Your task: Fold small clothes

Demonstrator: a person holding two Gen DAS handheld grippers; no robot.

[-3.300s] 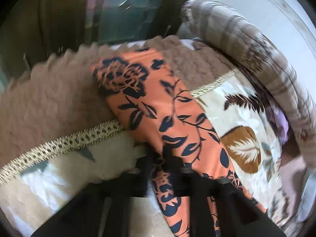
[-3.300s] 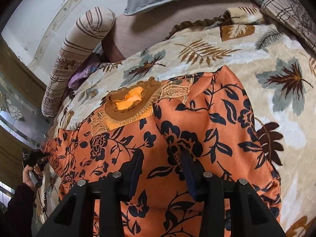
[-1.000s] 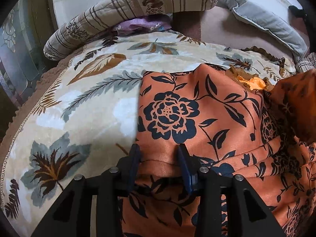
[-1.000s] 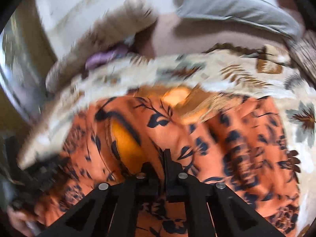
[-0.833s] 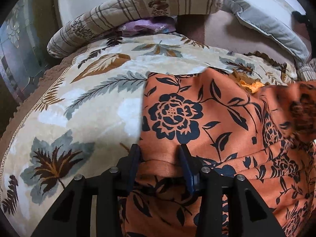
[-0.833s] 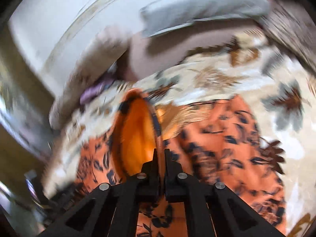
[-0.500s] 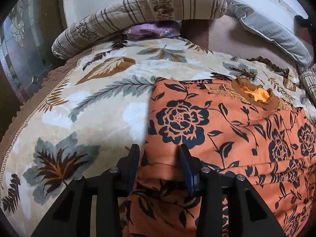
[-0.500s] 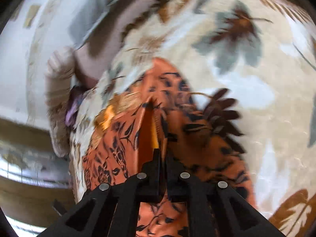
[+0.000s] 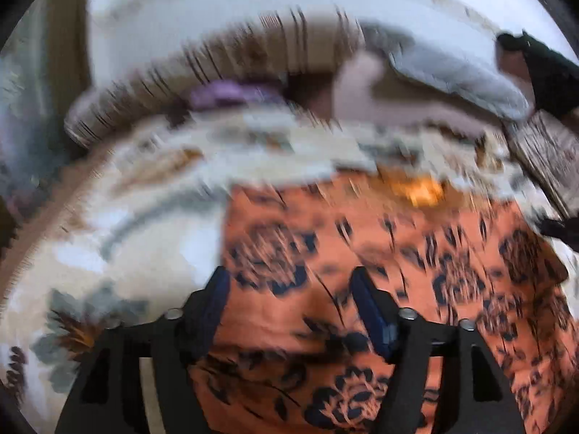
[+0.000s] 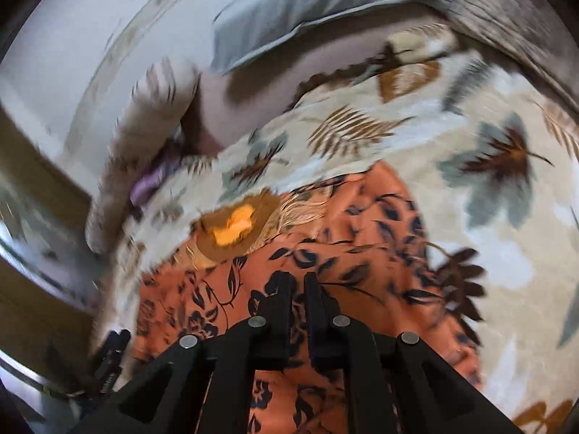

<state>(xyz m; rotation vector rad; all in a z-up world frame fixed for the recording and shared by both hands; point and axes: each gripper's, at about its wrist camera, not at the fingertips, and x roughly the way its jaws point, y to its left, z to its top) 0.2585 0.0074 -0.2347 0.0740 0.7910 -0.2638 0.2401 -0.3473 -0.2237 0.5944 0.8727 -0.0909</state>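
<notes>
One orange garment with a dark floral print (image 10: 362, 238) lies spread on the cream leaf-patterned blanket (image 10: 488, 224). Your left gripper (image 9: 289, 291) is opening, jaws wide over the cloth, pads off it. Your right gripper (image 10: 297, 289) stands nearly closed, a slim gap showing, nothing pinched that you can see.

Bed (image 10: 470, 246) under leaf-print blanket, orange floral garment (image 10: 362, 253) spread flat, pillows (image 10: 307, 3) (headboard end)

Motion blur smears the left wrist view: the garment (image 9: 416, 253) print, bolster (image 9: 217, 72) and pillow (image 9: 452, 72) lose detail; the garment's lower part runs off both pictures' bottom edges
</notes>
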